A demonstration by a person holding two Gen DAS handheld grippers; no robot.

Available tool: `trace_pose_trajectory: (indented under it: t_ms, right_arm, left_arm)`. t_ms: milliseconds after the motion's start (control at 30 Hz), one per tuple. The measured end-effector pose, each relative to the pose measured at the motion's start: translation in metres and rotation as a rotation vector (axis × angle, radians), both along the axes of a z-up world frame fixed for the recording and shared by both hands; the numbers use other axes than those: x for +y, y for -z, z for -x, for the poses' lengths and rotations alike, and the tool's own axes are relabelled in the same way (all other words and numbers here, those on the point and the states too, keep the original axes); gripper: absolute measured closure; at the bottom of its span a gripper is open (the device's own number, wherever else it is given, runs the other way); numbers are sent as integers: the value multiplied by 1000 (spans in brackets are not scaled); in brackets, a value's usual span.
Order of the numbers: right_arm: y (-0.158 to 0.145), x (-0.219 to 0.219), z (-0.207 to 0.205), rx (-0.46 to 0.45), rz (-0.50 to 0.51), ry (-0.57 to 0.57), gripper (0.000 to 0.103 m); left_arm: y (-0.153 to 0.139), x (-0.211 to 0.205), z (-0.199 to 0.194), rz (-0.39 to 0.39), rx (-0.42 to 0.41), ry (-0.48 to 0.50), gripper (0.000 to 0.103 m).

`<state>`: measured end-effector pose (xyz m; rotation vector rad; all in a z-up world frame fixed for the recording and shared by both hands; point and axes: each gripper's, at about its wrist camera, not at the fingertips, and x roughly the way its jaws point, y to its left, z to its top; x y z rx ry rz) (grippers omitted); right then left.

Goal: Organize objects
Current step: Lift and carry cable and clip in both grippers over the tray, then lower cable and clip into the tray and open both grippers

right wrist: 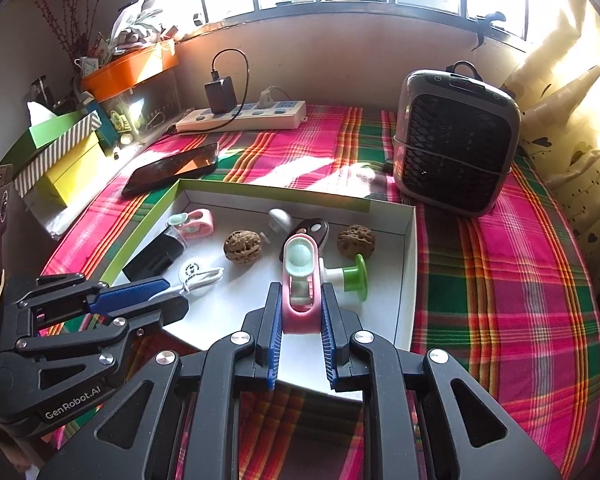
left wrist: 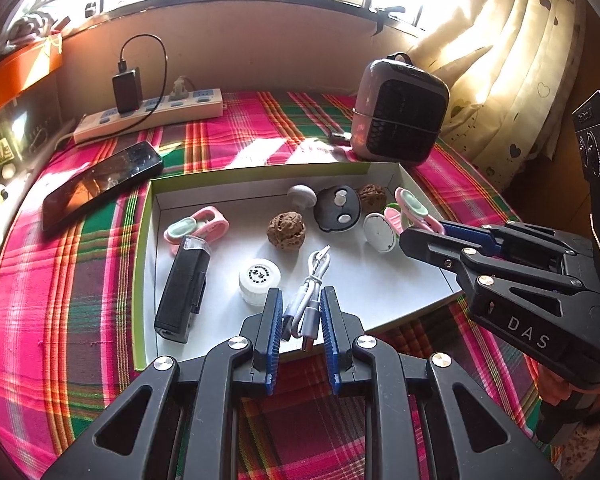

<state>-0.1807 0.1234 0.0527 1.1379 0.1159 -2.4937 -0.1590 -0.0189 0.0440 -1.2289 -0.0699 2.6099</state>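
Right wrist: heater [right wrist: 456, 144] beside tray [right wrist: 404, 280].

wrist views angled down, sharing tray [left wrist: 152, 216]

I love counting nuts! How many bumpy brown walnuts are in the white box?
2. One walnut sits near the middle of the box; the other walnut is by the back wall, beside the black round thing. More might hide behind things.

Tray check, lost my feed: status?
Left gripper shut on white cable. Right gripper shut on pink clip. Both over white tray. Nothing blocking.
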Motion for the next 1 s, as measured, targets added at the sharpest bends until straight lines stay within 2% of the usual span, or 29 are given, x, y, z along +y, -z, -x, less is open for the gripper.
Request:
trace_pose_trajectory:
  t_ms: [400,1000]
  right_arm:
    - [12,1,10,-35,-11,-12,85]
    - [24,-7,20,-78,-58,-52,85]
  left_arm:
    - [12,3,11,3,-38,-1,89]
    - [14,5,16,10,-44,2,89]
